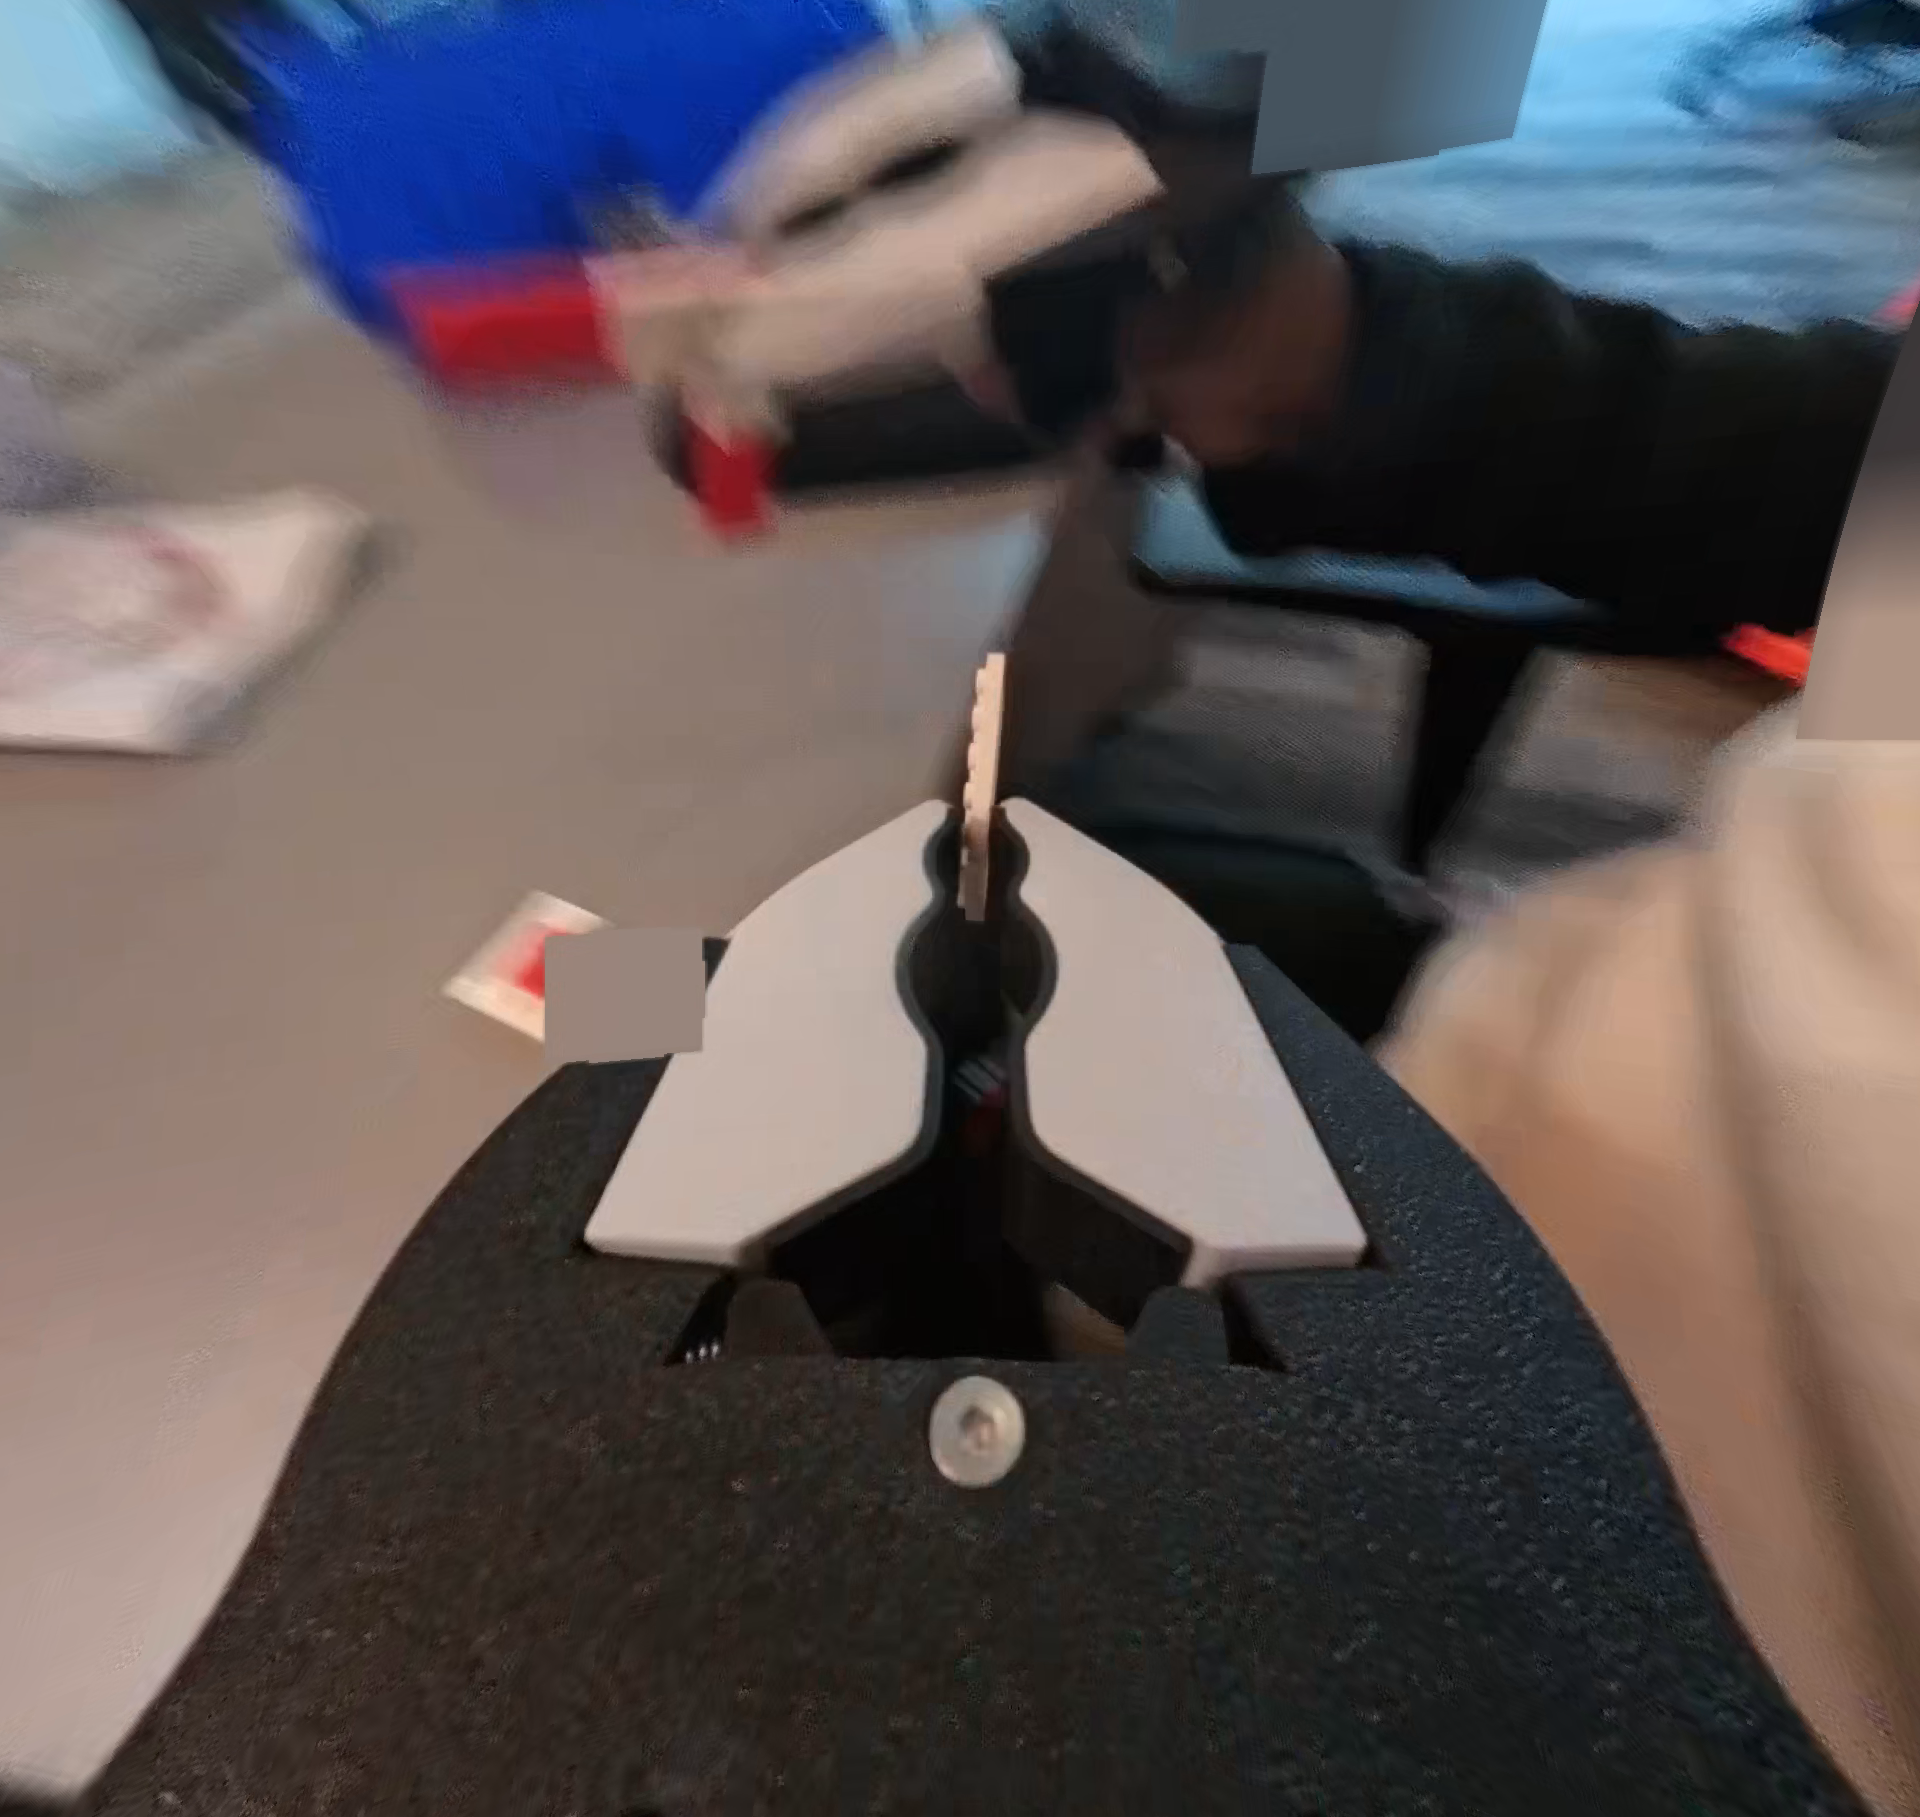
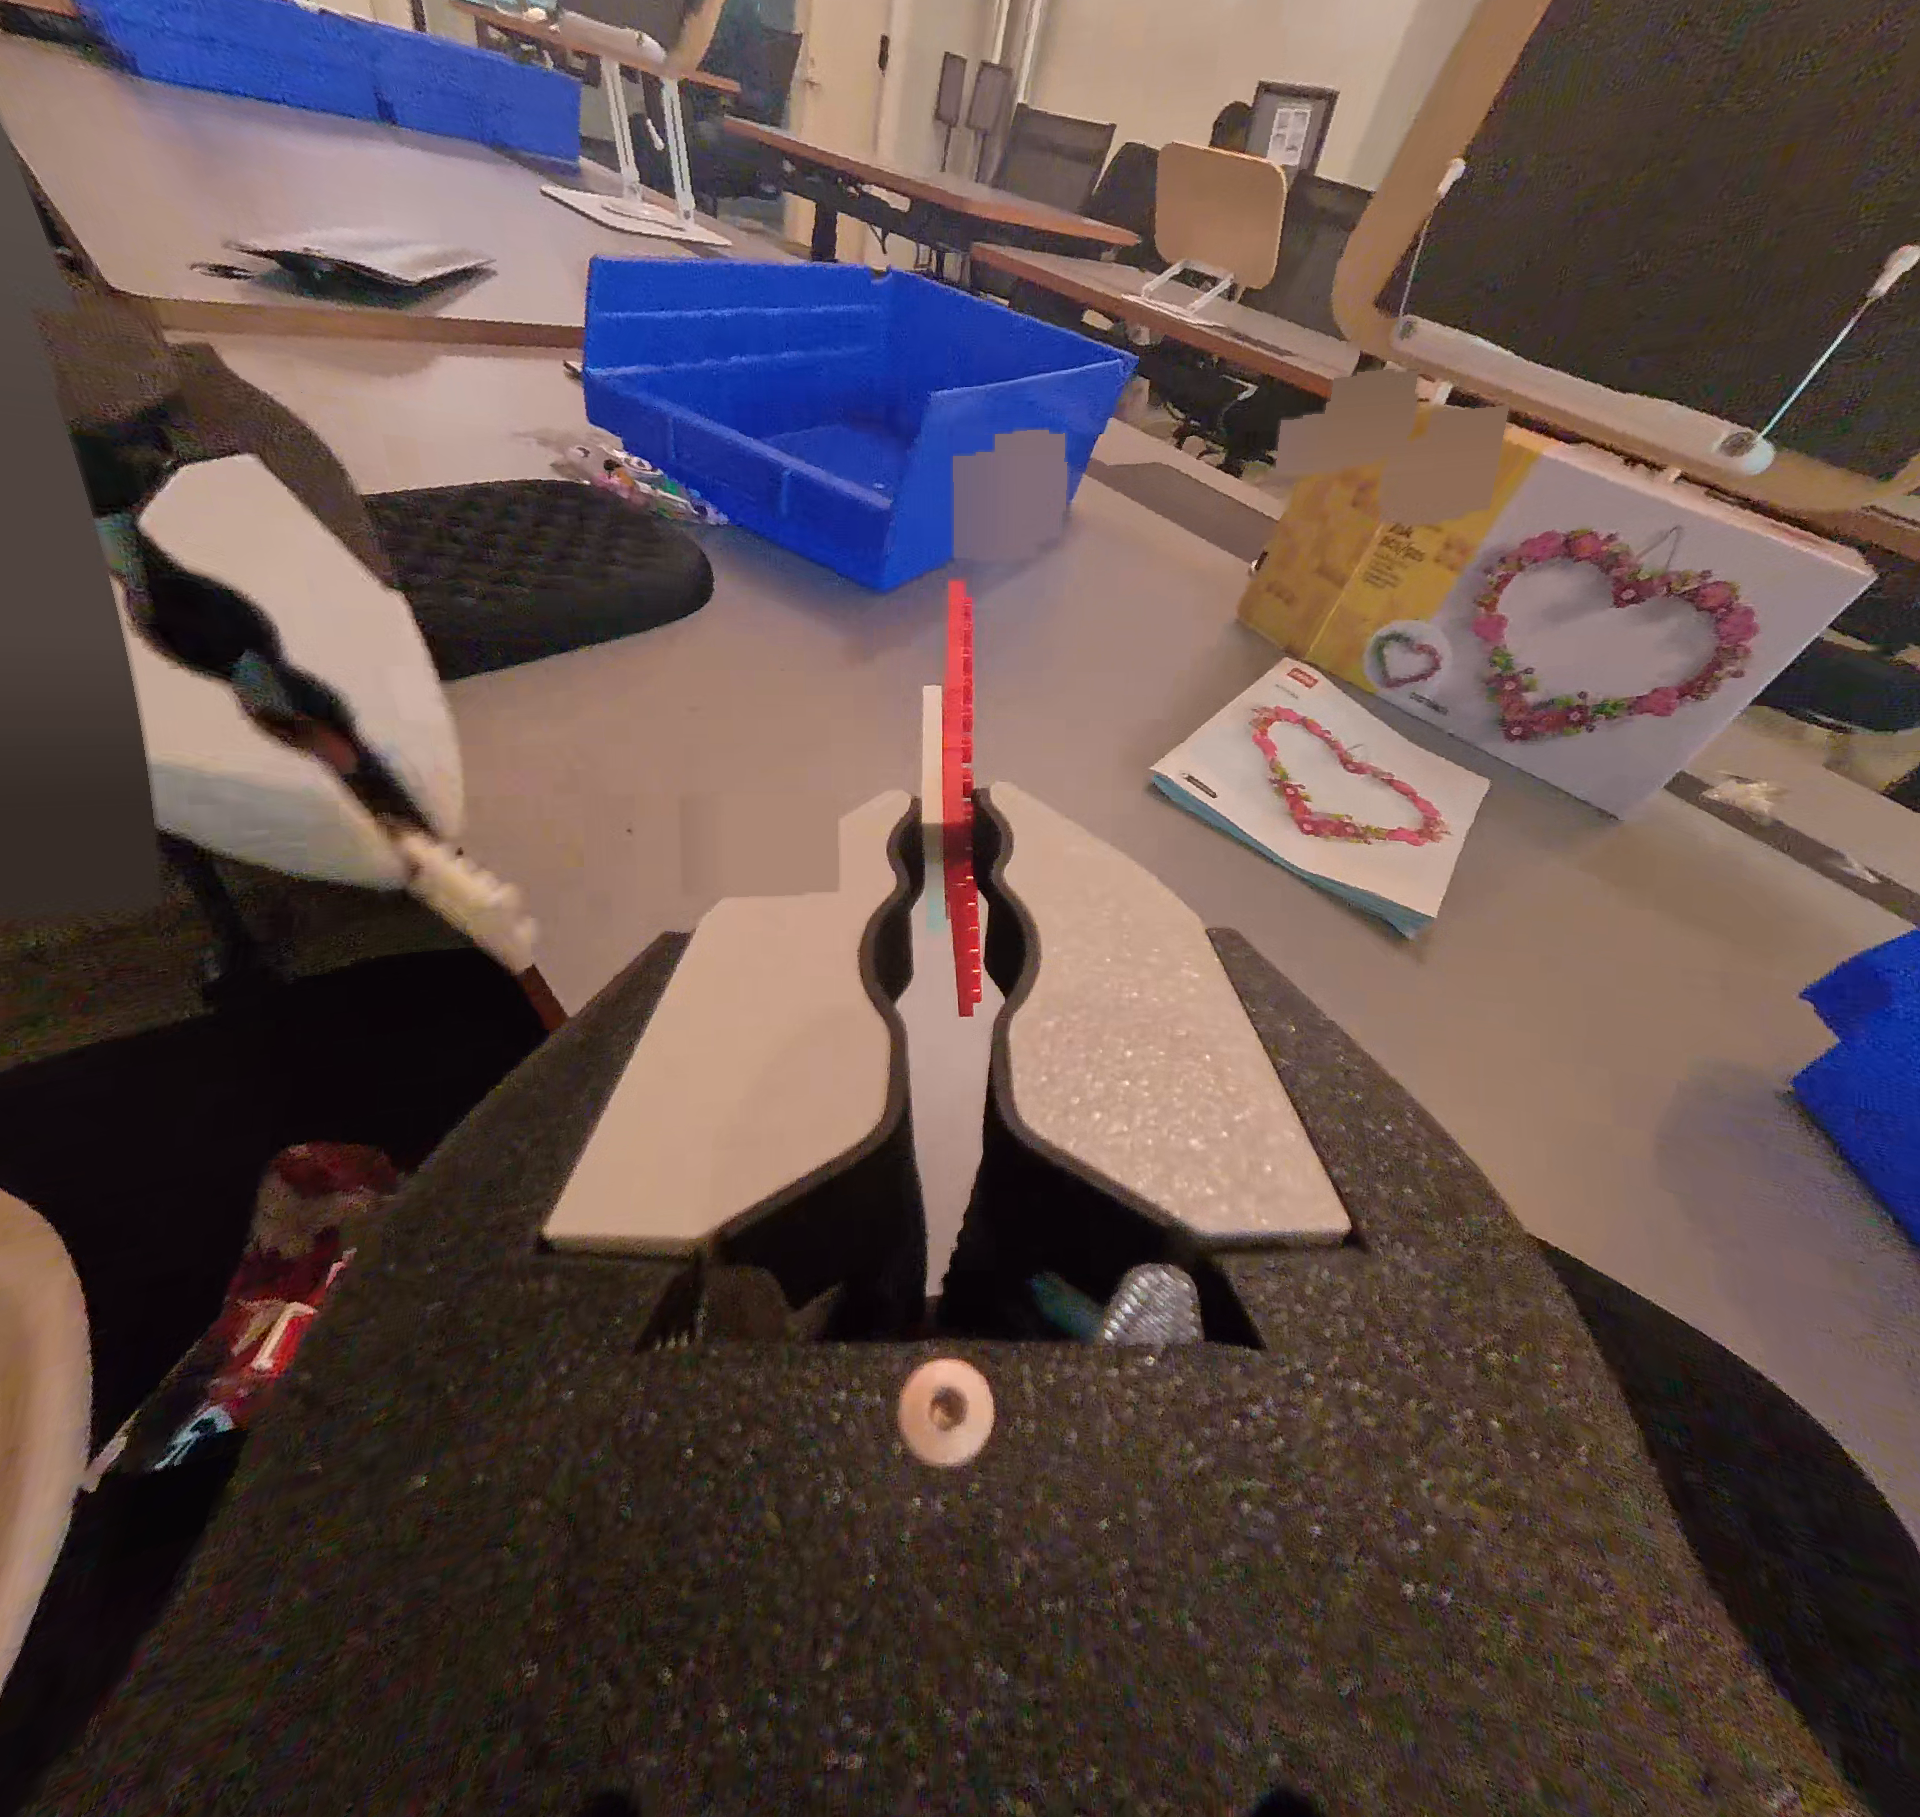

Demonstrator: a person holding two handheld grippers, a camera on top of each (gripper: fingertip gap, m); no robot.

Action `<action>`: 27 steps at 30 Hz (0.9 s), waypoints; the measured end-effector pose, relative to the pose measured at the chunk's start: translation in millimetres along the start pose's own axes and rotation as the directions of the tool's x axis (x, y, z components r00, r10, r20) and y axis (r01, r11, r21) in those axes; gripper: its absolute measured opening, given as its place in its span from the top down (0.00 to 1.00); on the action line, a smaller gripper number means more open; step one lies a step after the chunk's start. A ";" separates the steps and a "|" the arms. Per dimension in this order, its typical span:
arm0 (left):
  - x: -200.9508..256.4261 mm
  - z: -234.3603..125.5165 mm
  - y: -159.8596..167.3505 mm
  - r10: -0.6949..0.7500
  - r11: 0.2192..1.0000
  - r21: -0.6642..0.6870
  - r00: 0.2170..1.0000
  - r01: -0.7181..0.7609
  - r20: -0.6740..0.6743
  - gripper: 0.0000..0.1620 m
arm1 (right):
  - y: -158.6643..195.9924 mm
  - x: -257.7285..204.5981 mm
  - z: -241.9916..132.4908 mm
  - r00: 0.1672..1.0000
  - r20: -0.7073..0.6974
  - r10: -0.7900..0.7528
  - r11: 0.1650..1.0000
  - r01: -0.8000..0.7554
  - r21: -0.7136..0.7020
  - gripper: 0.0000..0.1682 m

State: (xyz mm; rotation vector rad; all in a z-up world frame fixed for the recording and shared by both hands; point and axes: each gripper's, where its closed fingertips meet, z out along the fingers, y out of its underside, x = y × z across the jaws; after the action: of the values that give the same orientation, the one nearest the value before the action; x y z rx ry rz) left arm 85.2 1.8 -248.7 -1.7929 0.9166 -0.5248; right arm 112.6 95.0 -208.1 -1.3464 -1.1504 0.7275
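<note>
My left gripper (image 1: 977, 811) is shut on a thin tan studded plate (image 1: 983, 749) that stands on edge between its fingertips. In the right wrist view it appears at the left (image 2: 405, 832), blurred, with the pale plate (image 2: 473, 900) sticking out of its tips. My right gripper (image 2: 951, 811) is shut on a red studded plate (image 2: 960, 687) with a white plate (image 2: 932, 749) against its left face, both upright. In the left wrist view the right gripper (image 1: 717, 396) is blurred at upper centre with the red piece (image 1: 732, 479) in its tips.
A blue open bin (image 2: 831, 417) stands on the grey table (image 2: 1195, 988) ahead. A box with a flower-heart picture (image 2: 1579, 624) and a booklet (image 2: 1330, 801) lie to the right. A black chair seat (image 2: 540, 562) is at the left. A small packet (image 1: 509, 967) lies on the table.
</note>
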 end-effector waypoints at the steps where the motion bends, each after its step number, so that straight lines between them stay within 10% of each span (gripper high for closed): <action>1: 16.2 0.8 15.8 -0.068 0.991 -0.121 0.992 0.056 -0.105 0.97 | -1.8 2.5 -2.6 1.000 -0.022 -0.016 1.000 0.016 0.008 0.95; 9: 37.6 14.0 92.9 -0.119 0.759 -0.651 0.984 0.003 -0.134 0.97 | -14.4 -0.6 -9.3 0.982 -0.097 -0.159 0.987 0.161 0.008 0.95; 17: 28.9 24.6 92.7 0.052 0.615 -0.771 0.984 -0.168 -0.173 0.93 | -19.1 -2.6 -11.9 0.979 -0.098 -0.177 0.983 0.180 0.026 0.95; 23: 21.9 17.9 66.9 -0.027 0.785 -0.616 0.990 -0.063 -0.136 0.82 | -18.8 -1.1 -17.4 0.980 -0.088 -0.180 0.982 0.184 0.036 0.95; 27: -23.9 2.0 20.2 0.020 0.965 -0.261 0.997 0.000 0.076 0.82 | -10.5 -19.9 -10.5 0.993 0.105 -0.061 0.998 0.058 0.027 0.95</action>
State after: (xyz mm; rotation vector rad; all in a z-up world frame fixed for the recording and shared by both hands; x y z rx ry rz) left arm 64.9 17.7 -266.6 -2.0291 0.9753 -0.3360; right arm 113.7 71.3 -200.5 -1.2608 -1.2568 0.7745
